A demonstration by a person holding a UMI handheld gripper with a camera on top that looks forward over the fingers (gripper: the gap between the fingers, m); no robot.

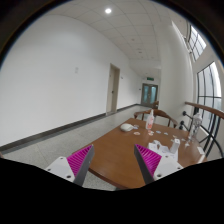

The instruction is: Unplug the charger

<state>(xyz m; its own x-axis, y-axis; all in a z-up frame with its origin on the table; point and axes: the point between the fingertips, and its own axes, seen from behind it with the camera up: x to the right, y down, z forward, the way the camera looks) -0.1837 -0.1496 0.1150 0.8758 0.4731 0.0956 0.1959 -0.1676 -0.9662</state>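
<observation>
Pink pads (pixel 80 160) on my gripper (pixel 113 163) stood apart, holding nothing, at the bottom of the frame over a brown table (pixel 115 155). No charger was discernible among the clutter (pixel 150 125) at right; I judged myself approaching, needing to find it.

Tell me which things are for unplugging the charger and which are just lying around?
For the job: hand-held gripper, fingers open, empty; no charger clearly visible.
Just lying about: brown wooden table; small white items on it.
</observation>
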